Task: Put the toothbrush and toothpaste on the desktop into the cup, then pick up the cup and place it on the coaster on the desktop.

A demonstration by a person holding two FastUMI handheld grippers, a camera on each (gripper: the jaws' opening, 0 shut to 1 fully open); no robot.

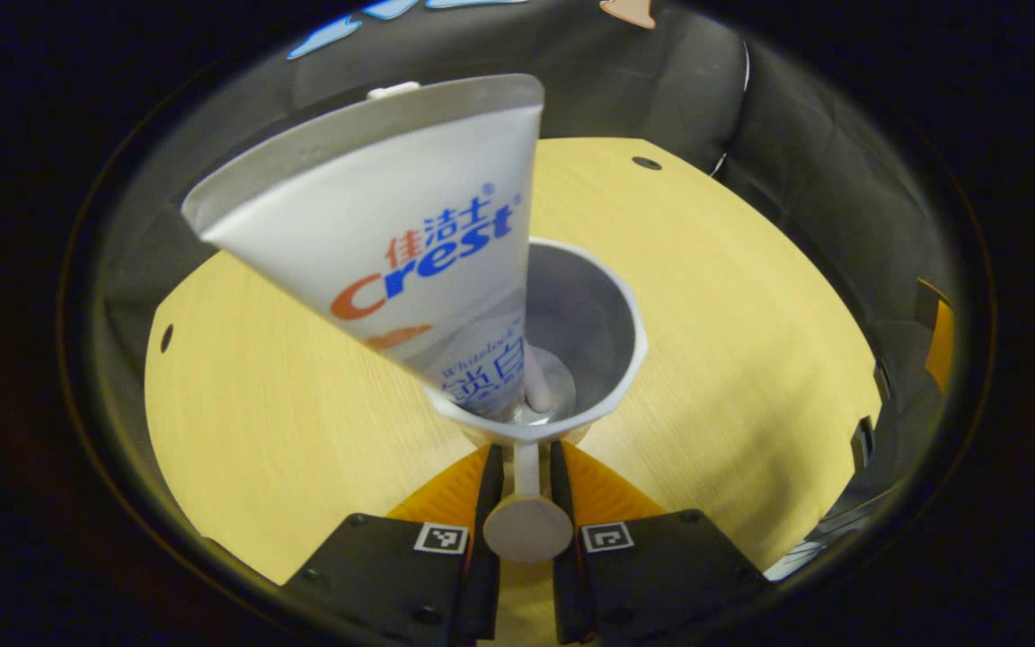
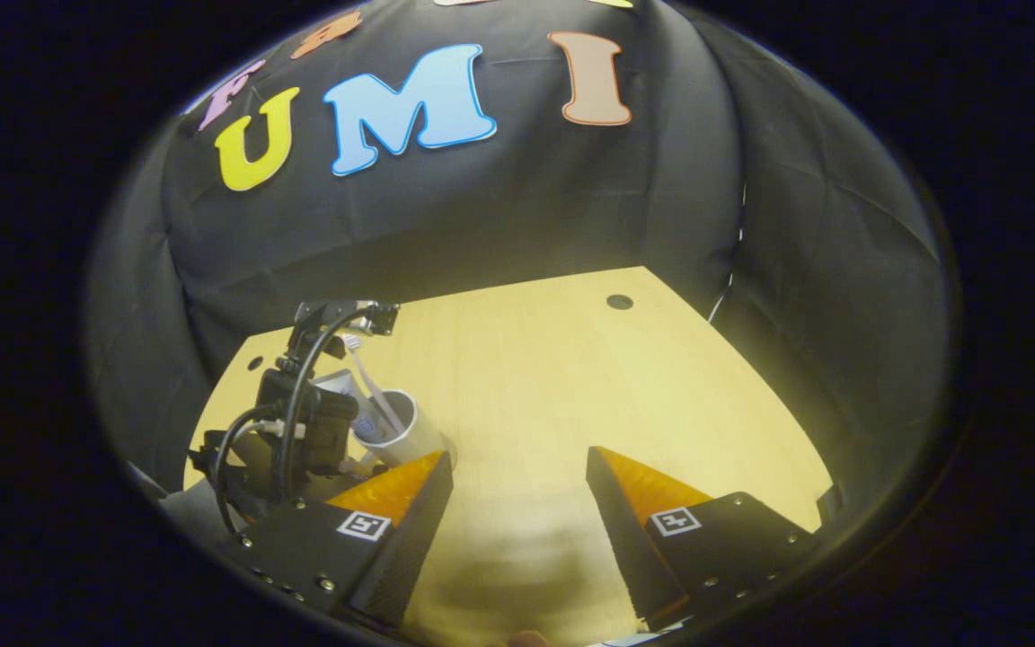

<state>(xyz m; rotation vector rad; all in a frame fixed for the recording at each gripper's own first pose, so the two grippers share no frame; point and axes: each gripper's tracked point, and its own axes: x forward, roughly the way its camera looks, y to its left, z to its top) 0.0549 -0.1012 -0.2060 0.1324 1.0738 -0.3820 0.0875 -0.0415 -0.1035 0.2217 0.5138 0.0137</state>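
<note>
Left gripper [image 1: 526, 490]: jaws narrow, clamped on the cup's handle [image 1: 526, 512], one orange finger on each side of it, both touching. The handle's round end sticks out toward the camera between the two black finger bases.

Cup [image 1: 612, 332]: white, seen from above in the left gripper view, just ahead of the fingers, over the light wood surface [image 1: 733, 359]. Can't tell from this view whether its base is on the surface or lifted.

Toothpaste [image 1: 410, 243]: white tube inside the cup, cap end down at the bottom, flat crimped end up and leaning out over the rim toward the left of the view. It covers most of the cup's left half.

Toothbrush [image 1: 535, 382]: also in the cup; the lower end of a white stick shows at the cup bottom just beside the tube. In the right gripper view its thin handle pokes up out of the cup, tilted left.

Right gripper [image 2: 517, 476]: jaws wide, nothing between the fingers, hanging over bare surface. It sits well apart from the cup, which shows at the left of its view, next to the left gripper's black body and cables.

Coaster: can't spot it in either view.
</note>
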